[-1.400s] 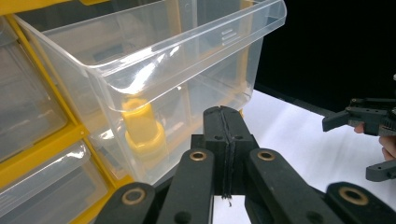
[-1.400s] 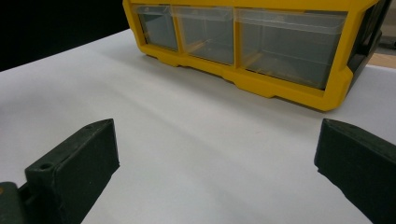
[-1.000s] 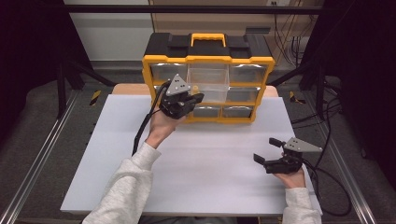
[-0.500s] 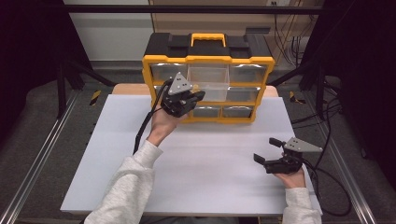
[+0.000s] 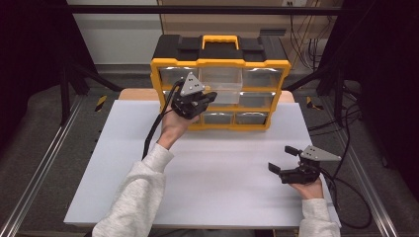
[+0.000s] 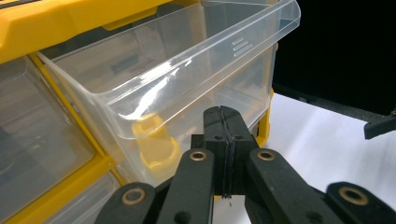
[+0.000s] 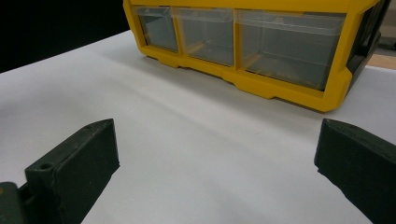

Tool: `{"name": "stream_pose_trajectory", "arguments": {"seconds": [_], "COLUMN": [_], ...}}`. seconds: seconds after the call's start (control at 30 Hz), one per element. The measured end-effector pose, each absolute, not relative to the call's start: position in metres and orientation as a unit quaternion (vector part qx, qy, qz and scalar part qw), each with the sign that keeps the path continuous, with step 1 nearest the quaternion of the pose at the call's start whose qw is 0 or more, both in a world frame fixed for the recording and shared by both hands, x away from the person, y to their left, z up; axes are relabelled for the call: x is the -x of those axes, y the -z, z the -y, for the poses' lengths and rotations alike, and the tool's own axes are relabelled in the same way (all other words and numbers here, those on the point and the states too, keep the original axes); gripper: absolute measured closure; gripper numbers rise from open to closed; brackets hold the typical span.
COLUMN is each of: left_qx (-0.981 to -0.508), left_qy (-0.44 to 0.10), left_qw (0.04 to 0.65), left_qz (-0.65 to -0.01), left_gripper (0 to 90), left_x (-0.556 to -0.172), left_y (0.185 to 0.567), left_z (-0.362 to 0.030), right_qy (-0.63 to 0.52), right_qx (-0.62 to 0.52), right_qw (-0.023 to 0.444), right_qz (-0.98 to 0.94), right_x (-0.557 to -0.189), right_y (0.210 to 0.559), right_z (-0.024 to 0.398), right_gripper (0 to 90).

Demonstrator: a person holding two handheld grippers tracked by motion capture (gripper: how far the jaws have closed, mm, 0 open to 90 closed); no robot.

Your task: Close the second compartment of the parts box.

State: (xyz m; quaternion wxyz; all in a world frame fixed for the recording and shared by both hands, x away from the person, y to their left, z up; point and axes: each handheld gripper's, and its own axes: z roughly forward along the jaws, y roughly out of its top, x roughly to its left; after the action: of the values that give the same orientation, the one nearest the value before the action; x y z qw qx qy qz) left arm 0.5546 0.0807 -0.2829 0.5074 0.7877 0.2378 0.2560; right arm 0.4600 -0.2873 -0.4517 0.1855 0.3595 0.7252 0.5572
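A yellow and black drawer organizer (image 5: 276,66) stands at the far edge of the white table. Its top middle clear drawer (image 5: 221,81) is pulled partway out. My left gripper (image 5: 206,97) is raised in front of that drawer with its jaws shut on nothing. In the left gripper view the shut tips (image 6: 223,113) sit just below the front wall of the clear drawer (image 6: 187,74), and I cannot tell if they touch it. My right gripper (image 5: 282,159) rests low at the near right, open and empty; its view shows the wide-apart fingers (image 7: 79,154) facing the organizer's bottom row (image 7: 280,46).
The white board (image 5: 217,173) covers the table between the organizer and the near edge. Cables trail from both grippers, one off the right side (image 5: 353,197). Metal rails (image 5: 39,168) run along the table's sides. A yellow shape (image 6: 154,140) shows through the clear drawer.
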Motion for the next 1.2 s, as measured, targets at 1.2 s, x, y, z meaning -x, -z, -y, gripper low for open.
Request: {"name": "stream_pose_trajectory", "arguments": {"seconds": [1.2], "left_qx": [-0.791], "left_qy": [-0.280], "left_qw": [0.485], "left_qz": [-0.247], "left_gripper": [90.0], "left_x": [-0.582], "left_y": [0.280], "left_z": [-0.076], "right_qy": [-0.557], "right_qx": [-0.360], "right_qw": [0.185], "right_qz": [-0.725], "right_x": [-0.460], "right_y": [0.452], "right_z": [0.287], "right_gripper": [0.3]}}
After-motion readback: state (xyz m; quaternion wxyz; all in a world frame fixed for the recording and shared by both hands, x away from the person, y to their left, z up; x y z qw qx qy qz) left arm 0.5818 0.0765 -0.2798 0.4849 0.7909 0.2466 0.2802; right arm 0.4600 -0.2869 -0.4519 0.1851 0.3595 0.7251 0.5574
